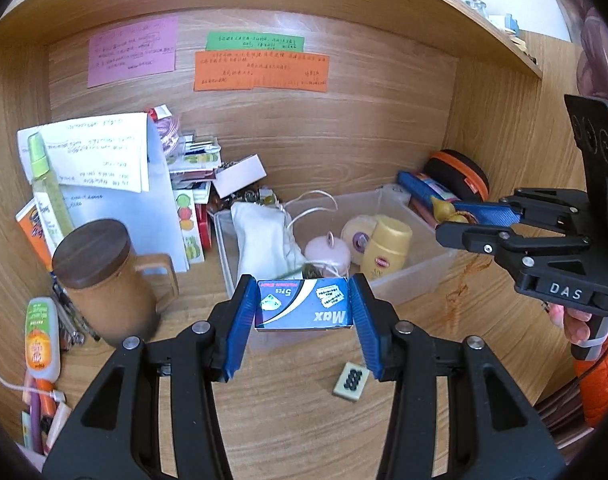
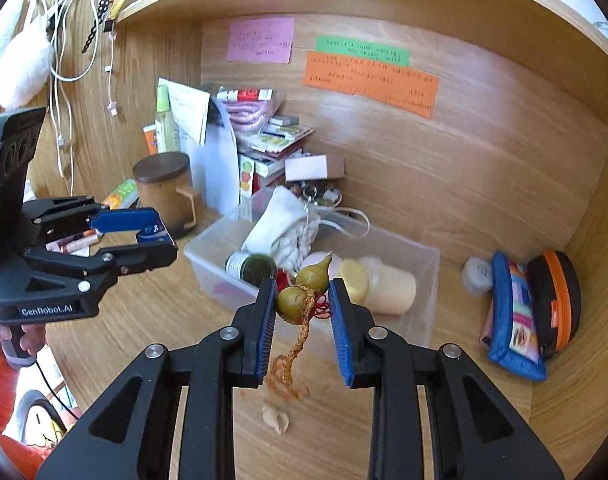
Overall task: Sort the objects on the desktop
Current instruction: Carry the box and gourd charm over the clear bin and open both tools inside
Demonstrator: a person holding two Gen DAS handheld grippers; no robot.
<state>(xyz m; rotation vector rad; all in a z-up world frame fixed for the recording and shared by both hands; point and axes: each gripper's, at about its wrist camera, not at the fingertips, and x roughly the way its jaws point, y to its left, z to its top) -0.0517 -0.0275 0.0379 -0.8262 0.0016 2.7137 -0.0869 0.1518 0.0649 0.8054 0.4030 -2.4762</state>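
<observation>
My left gripper [image 1: 304, 306] is shut on a blue "Max" blade box [image 1: 304, 307], held just in front of the clear plastic bin [image 1: 420, 276]. It also shows in the right wrist view [image 2: 152, 236] at the left. My right gripper [image 2: 302, 300] is shut on an olive gourd charm [image 2: 300, 296] with a red and orange tassel [image 2: 288, 364] hanging down, above the bin's near edge [image 2: 208, 270]. In the left wrist view the right gripper [image 1: 456, 222] is at the right with the gourd [image 1: 444, 210]. The bin holds a white pouch [image 1: 260, 240], a yellow bottle [image 1: 386, 248] and a pink round case [image 1: 328, 254].
A brown mug with a dark lid [image 1: 104, 268] stands left of the bin, with papers and booklets [image 1: 116, 172] behind. A mahjong tile [image 1: 351, 381] lies on the desk. A blue pouch [image 2: 512, 316] and an orange-trimmed case [image 2: 560, 304] lean at the right wall. A beige scrap [image 2: 276, 418] lies near.
</observation>
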